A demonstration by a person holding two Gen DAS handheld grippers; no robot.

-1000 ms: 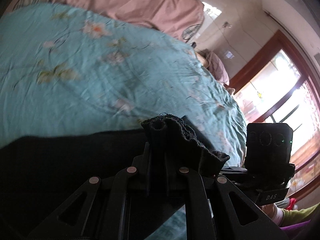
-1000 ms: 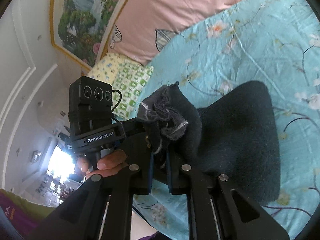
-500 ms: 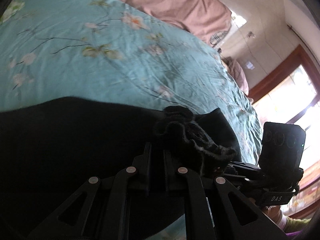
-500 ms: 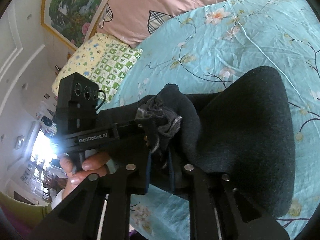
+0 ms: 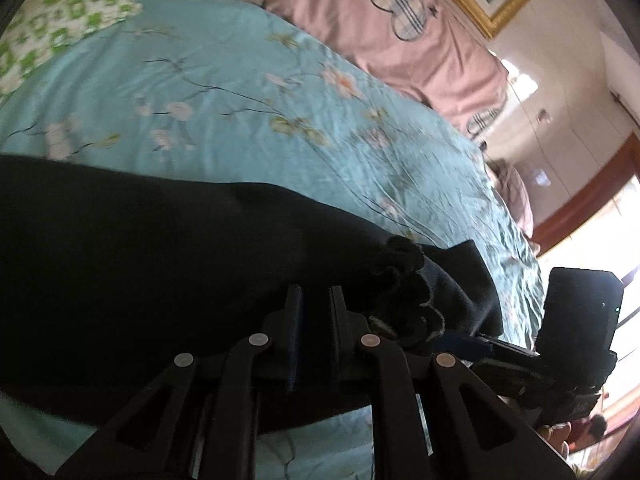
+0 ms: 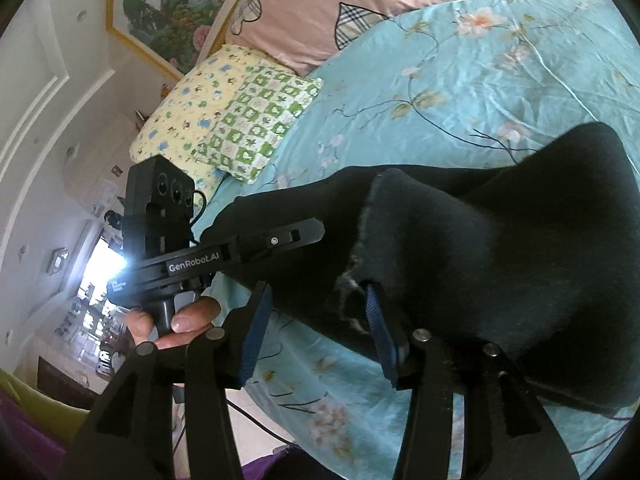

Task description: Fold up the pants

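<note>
The teal floral bedsheet (image 5: 248, 128) stretches ahead of both pairs of fingers. On it lie the black pants (image 5: 140, 264), long axis running crosswise to the fingers, from the left gripper's far left over to the right gripper. The left gripper (image 5: 314, 300) has its fingers nearly together, pinching a bunched hem. The right gripper (image 6: 316, 304) stands spread, a raw edge resting against its right-hand finger (image 6: 378, 328), so the left looks nearer to carrying the fold.
</note>
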